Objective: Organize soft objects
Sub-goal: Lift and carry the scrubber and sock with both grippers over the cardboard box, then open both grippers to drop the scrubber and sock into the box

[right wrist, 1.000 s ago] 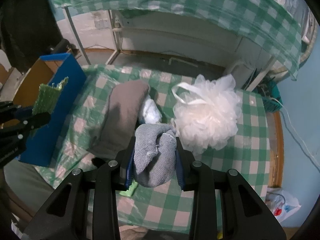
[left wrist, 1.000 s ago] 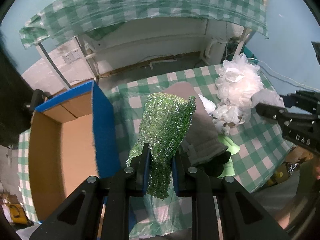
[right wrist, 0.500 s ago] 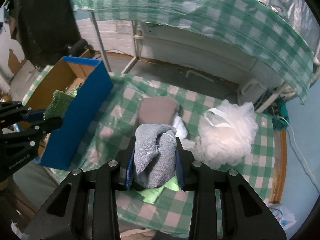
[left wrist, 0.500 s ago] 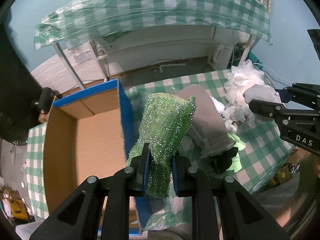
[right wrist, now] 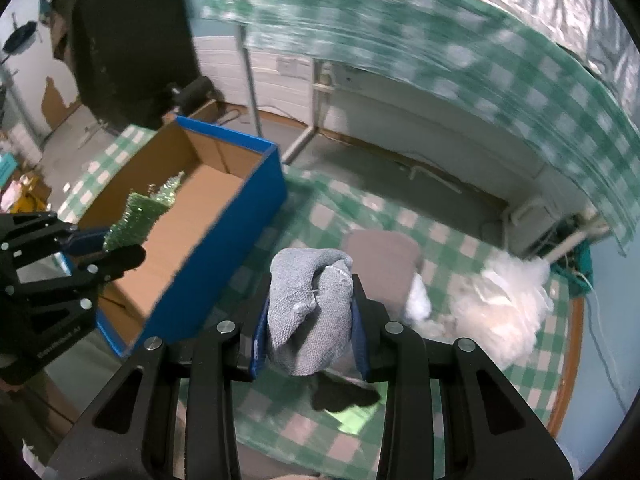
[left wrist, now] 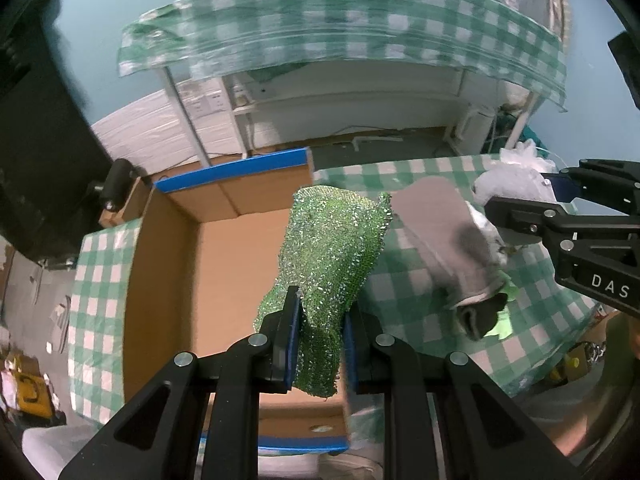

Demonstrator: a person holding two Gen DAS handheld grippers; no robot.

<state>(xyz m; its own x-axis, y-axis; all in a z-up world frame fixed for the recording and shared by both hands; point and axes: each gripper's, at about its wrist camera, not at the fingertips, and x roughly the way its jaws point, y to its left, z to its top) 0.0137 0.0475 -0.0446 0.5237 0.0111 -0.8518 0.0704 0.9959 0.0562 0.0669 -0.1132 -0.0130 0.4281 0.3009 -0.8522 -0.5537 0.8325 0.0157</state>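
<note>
Left gripper [left wrist: 318, 334]: black two-finger tool with blue pads, jaws clamped narrow on a glittery green mesh scouring cloth [left wrist: 334, 256]; cloth stands up out of the jaws, a short tail hangs below them
Left gripper position: over the near right corner of the open cardboard box with blue outer walls [left wrist: 224, 176], cloth overlapping the box's right wall in the left wrist view
Right gripper [right wrist: 310, 328]: same black tool, blue pads pressed on a bunched light grey knit cloth [right wrist: 310, 304]; jaws part-way apart, filled by the bundle
Right gripper position: above the green-and-white checked tablecloth [right wrist: 436, 236], just right of the box; its fingers show at the right edge of the left wrist view
Box: brown inside, floor bare, sits at the left end of the table
Grey-brown soft pad [left wrist: 436, 232]: lies flat on the tablecloth, right of the box
White mesh bath pouf [right wrist: 508, 300]: on the cloth, right of the pad, blurred
Small white fluffy piece [right wrist: 418, 298]: between pad and pouf
Lime green flat item [left wrist: 504, 320]: on the cloth at the pad's near end, mostly hidden by a dark soft thing, type unclear
Background: second table with the same checked cover, behind the work table
</note>
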